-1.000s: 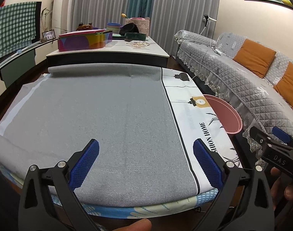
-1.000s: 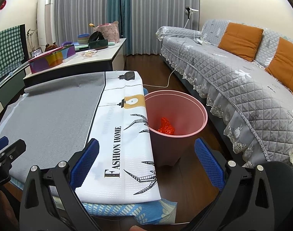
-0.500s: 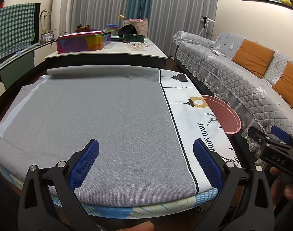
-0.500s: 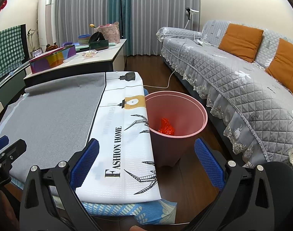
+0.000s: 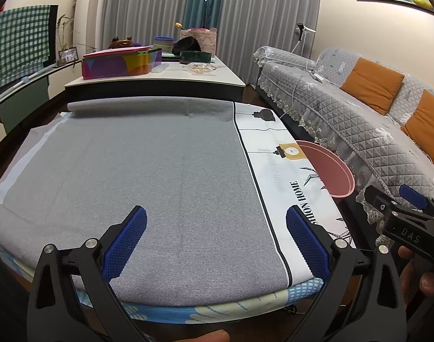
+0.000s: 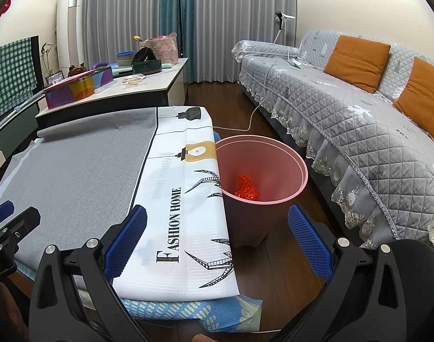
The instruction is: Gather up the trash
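Observation:
A pink trash bin (image 6: 262, 168) stands on the floor beside the table's right edge; its rim also shows in the left wrist view (image 5: 328, 171). A crumpled orange-red piece of trash (image 6: 247, 189) lies inside it. My left gripper (image 5: 215, 240) is open and empty above the near edge of the grey cloth (image 5: 137, 171). My right gripper (image 6: 217, 242) is open and empty, held over the table's right front corner, short of the bin. The right gripper also appears at the right edge of the left wrist view (image 5: 405, 225).
The table carries a grey cloth and a white "FASHION HOME" cloth (image 6: 185, 188). A second table (image 5: 160, 77) with a colourful box and bowls stands behind. A grey sofa (image 6: 345, 105) with orange cushions runs along the right. Wooden floor lies between.
Both views have shifted only slightly; the left gripper's view tilted a little. Both grippers stay open and empty, and the trash lies still in the bin.

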Motion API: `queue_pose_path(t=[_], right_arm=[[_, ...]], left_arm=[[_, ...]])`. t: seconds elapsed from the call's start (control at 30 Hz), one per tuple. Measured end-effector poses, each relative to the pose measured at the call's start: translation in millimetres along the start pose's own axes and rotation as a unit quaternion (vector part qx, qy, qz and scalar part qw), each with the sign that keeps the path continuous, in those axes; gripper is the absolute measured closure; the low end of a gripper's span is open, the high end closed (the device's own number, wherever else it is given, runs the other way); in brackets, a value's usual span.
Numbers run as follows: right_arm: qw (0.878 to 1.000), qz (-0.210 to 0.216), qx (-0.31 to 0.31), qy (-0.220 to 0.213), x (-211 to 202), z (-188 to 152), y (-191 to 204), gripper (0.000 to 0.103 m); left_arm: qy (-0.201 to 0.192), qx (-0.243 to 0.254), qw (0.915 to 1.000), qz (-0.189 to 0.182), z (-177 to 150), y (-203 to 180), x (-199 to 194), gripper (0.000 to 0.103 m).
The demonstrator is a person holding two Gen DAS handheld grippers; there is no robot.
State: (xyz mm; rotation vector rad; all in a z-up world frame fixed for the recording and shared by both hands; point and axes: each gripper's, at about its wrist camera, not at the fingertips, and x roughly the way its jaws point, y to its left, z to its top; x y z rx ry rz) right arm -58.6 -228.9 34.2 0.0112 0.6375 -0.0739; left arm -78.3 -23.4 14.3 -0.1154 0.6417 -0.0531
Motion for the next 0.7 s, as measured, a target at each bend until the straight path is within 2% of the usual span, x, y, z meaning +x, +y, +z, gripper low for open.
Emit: queue_pose_path(t=[0.37, 0.7], right_arm=[[1.0, 0.001, 0.001, 0.0, -0.4, 0.5, 1.1, 0.005], [1.0, 0.0, 0.0, 0.0, -0.8, 0.9, 3.2, 0.005]], left_arm=[[-0.001, 0.004, 0.9999, -0.012, 0.7, -3.7, 0.4, 0.008], [0.001, 0.004, 1.0, -0.002, 1.6, -3.0, 1.6, 0.008]])
